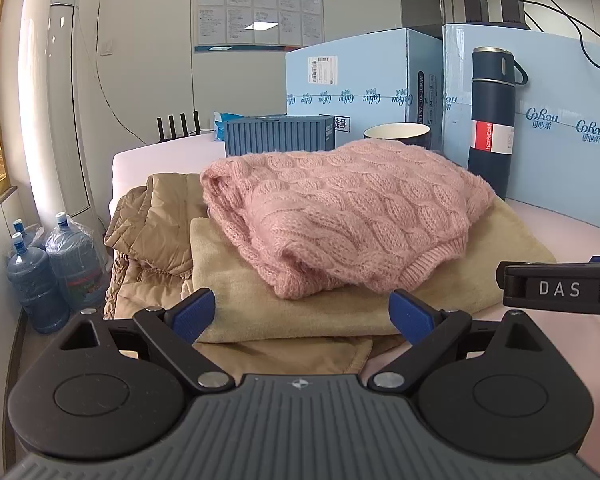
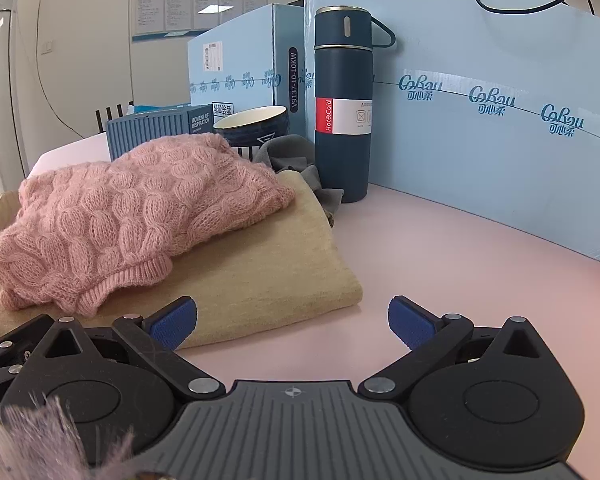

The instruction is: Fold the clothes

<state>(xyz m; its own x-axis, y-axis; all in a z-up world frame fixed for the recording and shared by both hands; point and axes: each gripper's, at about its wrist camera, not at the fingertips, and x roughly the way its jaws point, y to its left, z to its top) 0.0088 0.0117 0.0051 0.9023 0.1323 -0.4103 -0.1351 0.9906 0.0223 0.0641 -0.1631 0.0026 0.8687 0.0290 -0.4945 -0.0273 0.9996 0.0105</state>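
The pink surface carries a pile of clothes. Taking the pink sweater as the landmark: beneath it and spreading out toward the camera lies a beige garment, folded flat with a rounded fold edge. Beneath and to the left of the sweater is a tan quilted jacket, rumpled and reaching the left edge of the surface. Behind the sweater stand pale blue boxes, a dark blue flask, a bowl and a bit of grey cloth.

The sweater sits as a doubled-over bundle, ribbed hem toward the camera, lumpy rather than flat. That fits either a sweater just folded and stacked on the beige piece, or one heaped there waiting to be spread out; the pictures do not settle which.

The left tongs stand wide apart and empty, just in front of the sweater's hem, over the beige garment. The right tongs are also wide and empty, to the right of the hem, over the beige garment's corner and bare surface.

Any grip on the sweater should, I judge, take the ribbed hem only, pinching one layer cleanly without catching the beige cloth below. The chunky knit will likely stretch and sag, so both tongs should lift evenly.
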